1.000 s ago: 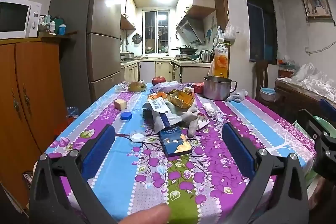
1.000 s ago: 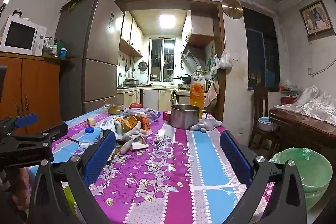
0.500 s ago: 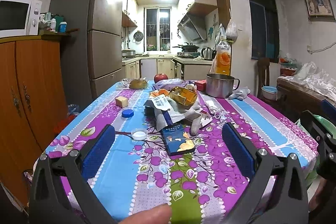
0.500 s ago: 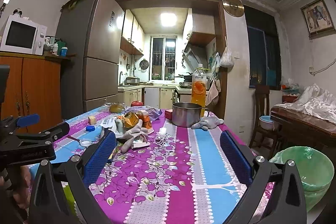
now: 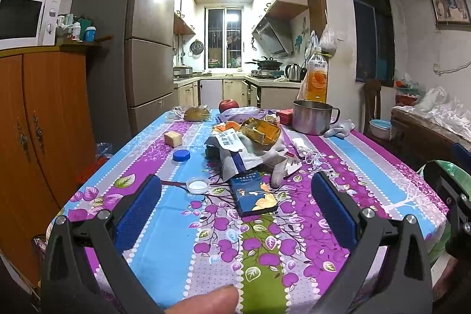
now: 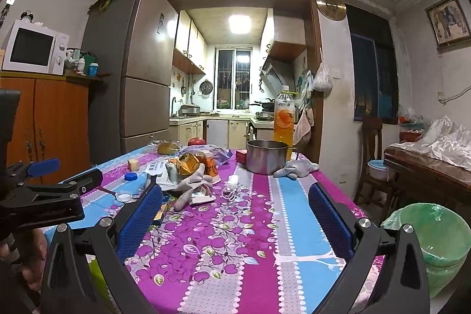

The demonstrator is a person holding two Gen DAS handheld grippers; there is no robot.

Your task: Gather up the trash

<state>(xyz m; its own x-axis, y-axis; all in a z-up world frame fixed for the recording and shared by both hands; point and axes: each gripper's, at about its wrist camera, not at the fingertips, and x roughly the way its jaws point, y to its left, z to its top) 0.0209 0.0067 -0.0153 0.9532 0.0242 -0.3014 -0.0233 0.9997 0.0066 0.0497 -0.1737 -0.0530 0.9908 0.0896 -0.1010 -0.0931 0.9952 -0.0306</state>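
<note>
Crowding table (image 5: 164, 228), pot (image 5: 312, 121), bottle (image 5: 316, 83)

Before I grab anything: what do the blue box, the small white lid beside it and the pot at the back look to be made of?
Blue box: likely glossy printed cardboard, with flat faces, sharp edges and a sheen. White lid: probably translucent plastic, with a thin clear rim. Pot: brushed metal, likely stainless steel, grey with soft reflections.

A home — fridge (image 5: 147, 43), microwave (image 5: 26, 19), kitchen stove (image 5: 265, 72) behind.
</note>
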